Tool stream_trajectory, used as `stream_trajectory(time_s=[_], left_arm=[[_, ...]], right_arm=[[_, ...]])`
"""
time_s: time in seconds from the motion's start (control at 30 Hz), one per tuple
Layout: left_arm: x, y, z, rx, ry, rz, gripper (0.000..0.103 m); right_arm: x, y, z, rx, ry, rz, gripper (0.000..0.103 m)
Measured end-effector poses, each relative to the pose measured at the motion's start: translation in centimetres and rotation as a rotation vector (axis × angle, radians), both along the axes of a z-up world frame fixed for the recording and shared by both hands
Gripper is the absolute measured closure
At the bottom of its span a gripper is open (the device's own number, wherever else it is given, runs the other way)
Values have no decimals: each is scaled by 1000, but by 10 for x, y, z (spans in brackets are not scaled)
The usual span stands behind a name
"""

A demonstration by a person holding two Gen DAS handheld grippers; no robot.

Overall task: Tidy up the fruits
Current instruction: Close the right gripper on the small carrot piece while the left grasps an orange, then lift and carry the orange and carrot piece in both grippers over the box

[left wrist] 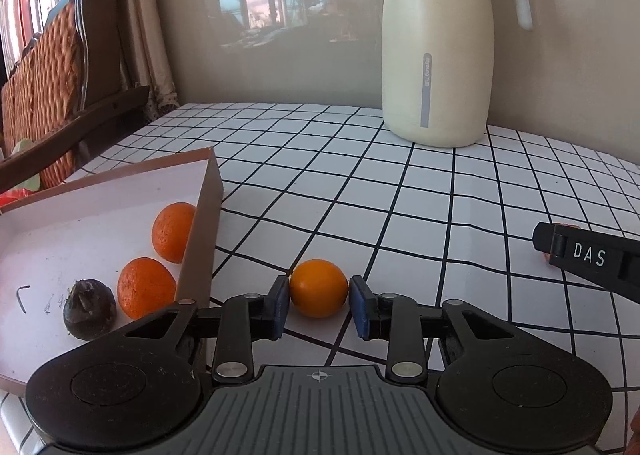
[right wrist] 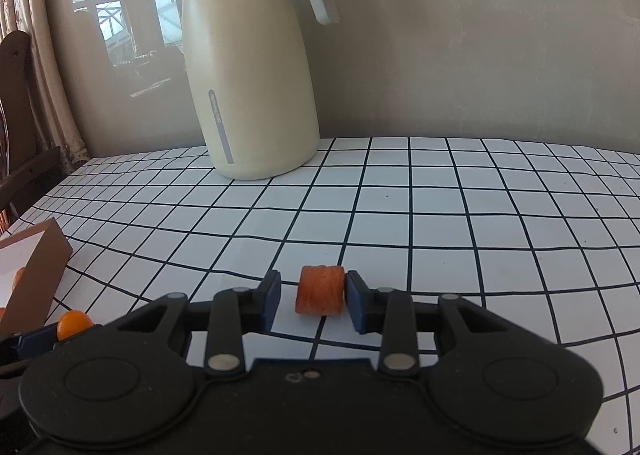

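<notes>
Grid-pattern table (left wrist: 400,191), cream thermos jug (left wrist: 438,55) at 12 o'clock against the wall. Left hand-held gripper (left wrist: 319,305) open, pads either side of a smooth orange (left wrist: 319,287), not clamped. Left view only: cardboard box (left wrist: 204,239) at 9 o'clock holding two mandarins (left wrist: 146,287) and a dark fruit (left wrist: 89,309). Right hand-held gripper (right wrist: 312,301) open; orange ribbed piece (right wrist: 320,289) touches its right pad, gap on left. Right view shows the smooth orange at 8 o'clock.
</notes>
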State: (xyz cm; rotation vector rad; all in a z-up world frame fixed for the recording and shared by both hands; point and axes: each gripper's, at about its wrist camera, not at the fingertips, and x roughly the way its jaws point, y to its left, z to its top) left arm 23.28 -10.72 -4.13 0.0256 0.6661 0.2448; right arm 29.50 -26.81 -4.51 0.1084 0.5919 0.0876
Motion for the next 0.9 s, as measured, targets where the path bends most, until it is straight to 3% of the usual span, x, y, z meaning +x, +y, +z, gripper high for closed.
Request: stream_trajectory(time_s=[0.07, 0.2, 0.53, 0.9], left_arm=[[0, 1, -1, 2, -8, -12, 72], [-3, 2, -3, 3, -24, -36, 72], [-9, 6, -4, 3, -44, -110, 72], [-23, 8, -3, -66, -50, -155, 72]], right_arm=[[-1, 1, 0, -6, -4, -4, 76], [0, 1, -1, -13, 9, -4, 87], [-3, -3, -1, -1, 18, 4, 88], [-37, 0, 9, -20, 10, 29, 88]])
